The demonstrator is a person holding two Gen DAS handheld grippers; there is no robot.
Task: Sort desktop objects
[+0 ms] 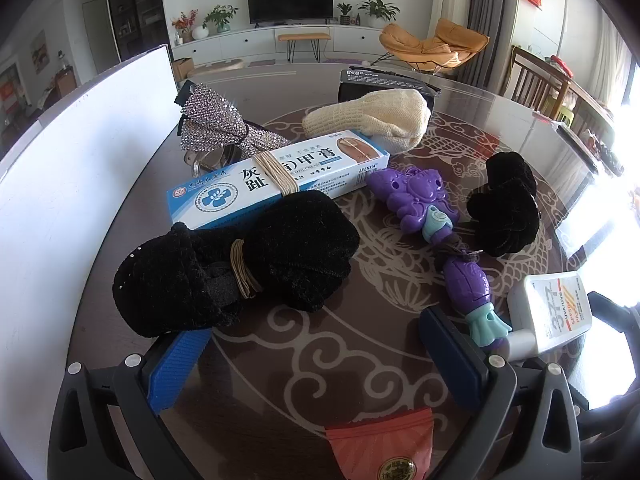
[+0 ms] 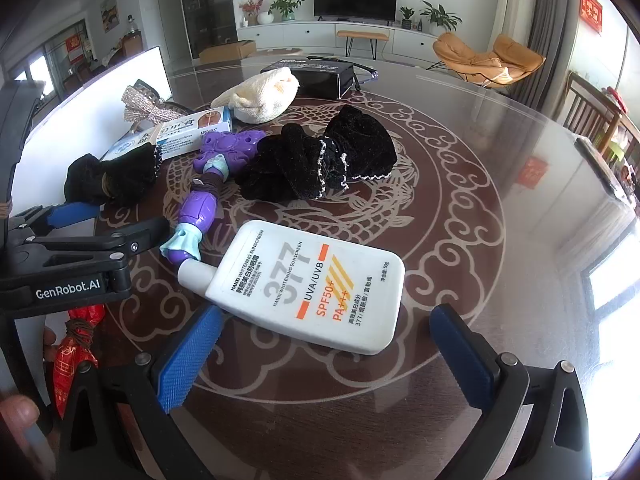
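In the left wrist view, the left gripper (image 1: pixel 316 364) hangs with jaws spread wide, holding nothing; a black velvet bow (image 1: pixel 236 264) lies just beyond its left finger, overlapping a nail cream box (image 1: pixel 280 180).

In the right wrist view, the right gripper (image 2: pixel 326 356) is likewise spread and unloaded, a white sunscreen bottle (image 2: pixel 308 284) lying flat on the table (image 2: pixel 500 184) between its fingers.

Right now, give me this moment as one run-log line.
left gripper: open, empty, beside black velvet bow | right gripper: open, empty, facing white flat sunscreen bottle | sorting: not started
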